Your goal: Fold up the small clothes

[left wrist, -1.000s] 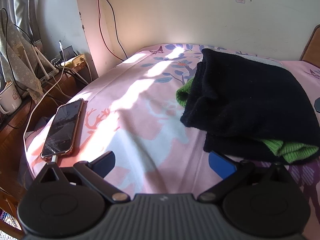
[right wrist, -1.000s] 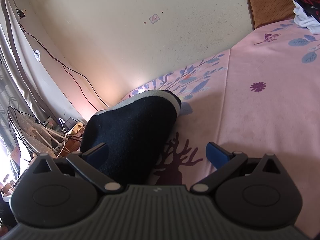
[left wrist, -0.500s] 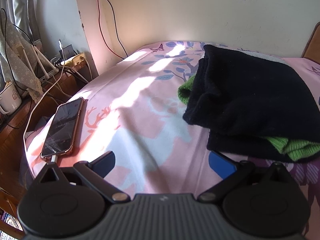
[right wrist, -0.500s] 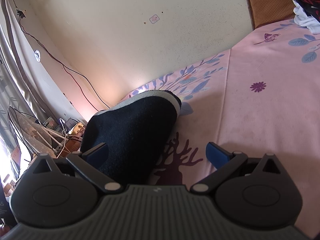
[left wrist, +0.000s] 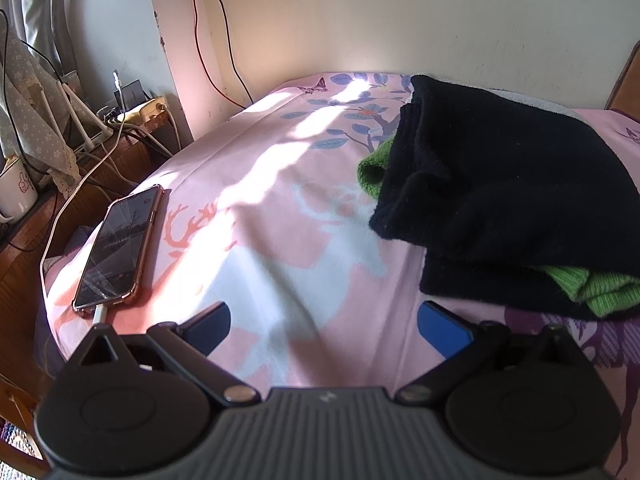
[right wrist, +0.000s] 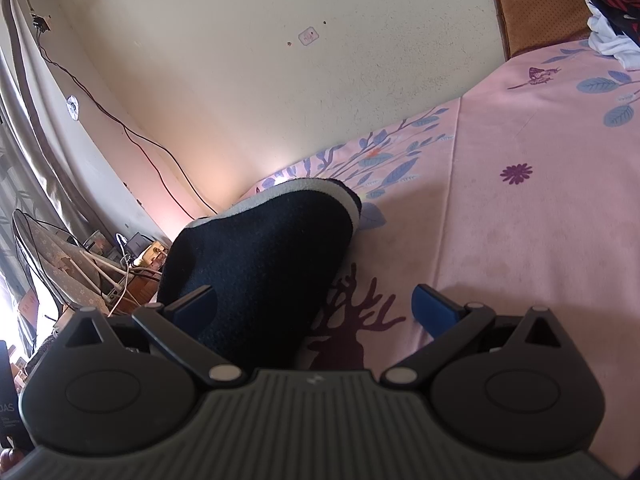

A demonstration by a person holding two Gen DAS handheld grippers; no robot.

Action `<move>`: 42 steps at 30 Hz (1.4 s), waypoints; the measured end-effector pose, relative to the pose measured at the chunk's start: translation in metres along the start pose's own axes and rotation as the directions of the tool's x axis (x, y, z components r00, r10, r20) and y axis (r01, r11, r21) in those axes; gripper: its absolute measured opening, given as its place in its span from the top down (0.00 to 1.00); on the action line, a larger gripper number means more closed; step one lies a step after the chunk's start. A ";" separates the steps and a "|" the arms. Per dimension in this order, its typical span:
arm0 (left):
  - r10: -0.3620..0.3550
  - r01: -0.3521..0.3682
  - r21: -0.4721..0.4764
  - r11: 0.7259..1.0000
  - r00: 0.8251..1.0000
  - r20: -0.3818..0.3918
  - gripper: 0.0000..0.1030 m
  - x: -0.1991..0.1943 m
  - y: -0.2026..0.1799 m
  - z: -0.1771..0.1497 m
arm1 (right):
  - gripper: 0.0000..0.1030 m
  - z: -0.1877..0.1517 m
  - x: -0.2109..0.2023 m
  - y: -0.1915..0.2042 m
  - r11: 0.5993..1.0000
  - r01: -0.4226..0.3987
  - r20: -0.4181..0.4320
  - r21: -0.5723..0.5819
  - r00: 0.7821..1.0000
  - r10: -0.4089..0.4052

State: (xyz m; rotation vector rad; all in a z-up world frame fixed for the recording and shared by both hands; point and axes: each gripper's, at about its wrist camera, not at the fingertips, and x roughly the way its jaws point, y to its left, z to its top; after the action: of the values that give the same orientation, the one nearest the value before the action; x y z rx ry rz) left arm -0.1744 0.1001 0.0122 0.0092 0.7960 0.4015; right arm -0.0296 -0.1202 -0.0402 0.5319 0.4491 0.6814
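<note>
A folded black garment (left wrist: 500,184) lies on the pink patterned bed sheet (left wrist: 280,220), on top of a green knitted piece (left wrist: 600,292) that sticks out at its left and near edges. My left gripper (left wrist: 324,322) is open just short of the pile's near-left corner, with nothing between its fingers. In the right wrist view the same black garment (right wrist: 264,264), with a grey band along its far edge, sits under and ahead of the left finger. My right gripper (right wrist: 312,306) is open above the sheet (right wrist: 520,240) and holds nothing.
A phone (left wrist: 120,248) on a charging cable lies at the bed's left edge. Beyond it stand a wooden side table with a power strip (left wrist: 140,108), cables and a white mug (left wrist: 16,192). The wall (left wrist: 360,20) is behind the bed. More clothes (right wrist: 612,8) lie near the headboard.
In the left wrist view the pile has slid slightly right and lower as the left gripper shifted a little. The right wrist view is unchanged.
</note>
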 end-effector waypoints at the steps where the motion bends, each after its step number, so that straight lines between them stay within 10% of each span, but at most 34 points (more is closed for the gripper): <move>1: -0.001 0.001 0.000 1.000 1.000 -0.001 0.00 0.000 0.000 0.000 | 0.00 0.000 0.000 0.000 1.000 0.001 0.000 0.000 1.000 -0.001; 42: -0.047 0.047 -0.002 0.999 0.999 -0.009 0.00 0.012 0.012 0.007 | 0.00 0.001 0.004 0.003 1.000 0.017 -0.024 -0.023 1.000 -0.017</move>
State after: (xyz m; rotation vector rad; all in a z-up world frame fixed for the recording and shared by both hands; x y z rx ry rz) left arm -0.1662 0.1167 0.0112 -0.0132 0.8030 0.3578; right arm -0.0278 -0.1159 -0.0385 0.4986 0.4680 0.6765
